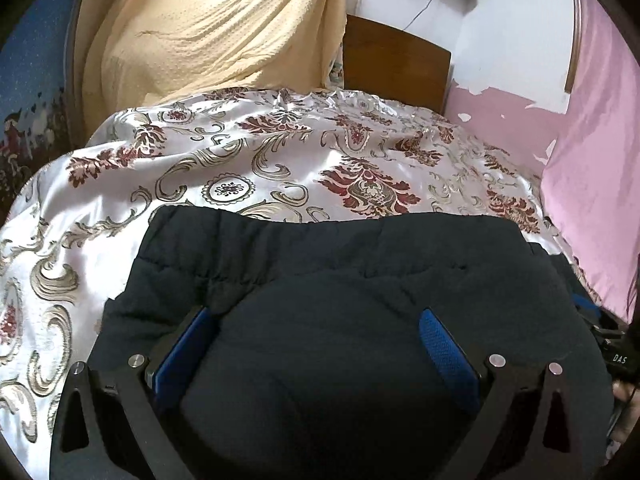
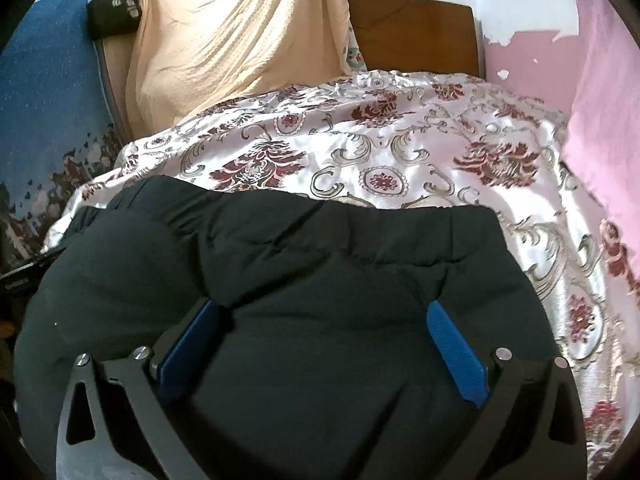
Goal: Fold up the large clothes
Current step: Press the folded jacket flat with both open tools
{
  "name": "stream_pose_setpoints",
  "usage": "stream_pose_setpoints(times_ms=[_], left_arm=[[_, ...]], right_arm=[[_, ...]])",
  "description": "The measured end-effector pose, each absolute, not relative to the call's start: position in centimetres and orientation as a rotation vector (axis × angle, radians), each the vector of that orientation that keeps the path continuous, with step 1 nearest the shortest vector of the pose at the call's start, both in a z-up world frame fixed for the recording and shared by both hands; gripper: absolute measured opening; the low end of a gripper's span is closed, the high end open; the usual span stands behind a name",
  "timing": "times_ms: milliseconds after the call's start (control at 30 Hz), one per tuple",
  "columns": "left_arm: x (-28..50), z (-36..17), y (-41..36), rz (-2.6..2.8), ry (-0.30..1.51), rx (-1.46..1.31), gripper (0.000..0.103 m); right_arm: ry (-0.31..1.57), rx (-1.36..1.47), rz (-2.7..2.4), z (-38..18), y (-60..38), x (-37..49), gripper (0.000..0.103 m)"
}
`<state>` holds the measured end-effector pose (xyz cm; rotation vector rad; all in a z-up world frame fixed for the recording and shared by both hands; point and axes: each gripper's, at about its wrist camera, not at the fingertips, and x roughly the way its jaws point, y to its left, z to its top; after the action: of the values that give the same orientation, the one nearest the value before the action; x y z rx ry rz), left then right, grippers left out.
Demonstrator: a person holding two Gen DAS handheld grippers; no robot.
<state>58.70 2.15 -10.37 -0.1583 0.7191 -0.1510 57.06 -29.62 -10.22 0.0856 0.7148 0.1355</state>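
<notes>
A dark padded jacket (image 1: 320, 280) lies on the bed, on a shiny white bedspread (image 1: 248, 152) patterned with dark red flowers and grey scrolls. The jacket fills the near part of the bed in both views, its gathered elastic hem (image 2: 380, 236) running across towards the middle of the bed, with bare bedspread beyond it up to the wooden headboard (image 2: 416, 32) at the far edge. In the left wrist view the left tool (image 1: 318, 328) is released: its two blue-padded fingers (image 1: 436, 336) stand wide apart, bearing down on the puffy cloth, which bulges up between them without being pinched. The right tool (image 2: 322, 320) is likewise released, its blue pads (image 2: 452, 340) spread as wide as they go over the jacket, with a swell of cloth between them but not clamped. At the right margin of the left wrist view part of the other tool and a bit of a hand (image 1: 624, 396) show beside the jacket's edge. A cream cloth (image 2: 236, 40) hangs at the far left corner of the bed beside the headboard, with a small black bag (image 2: 114, 8) to its left. A pink cloth (image 2: 600, 92) runs along the bed's right edge, and a blue printed cloth (image 2: 48, 112) lies past the left edge.
</notes>
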Motion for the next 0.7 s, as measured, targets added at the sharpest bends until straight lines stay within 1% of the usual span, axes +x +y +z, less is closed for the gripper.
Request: stream_pose_setpoints(times_ms=[367,700], left_arm=[[59.8,-11.4,2.8,-0.181,0.715,-0.229,0.103],[60.1,-11.8,2.8,-0.185,0.715,-0.236,0.103]], right_arm=[[0.719,0.178,0.185,-11.9,-30.6,58.1,0.102],[0.721,0.191,0.188,-12.3,-30.6,58.5,0.102]])
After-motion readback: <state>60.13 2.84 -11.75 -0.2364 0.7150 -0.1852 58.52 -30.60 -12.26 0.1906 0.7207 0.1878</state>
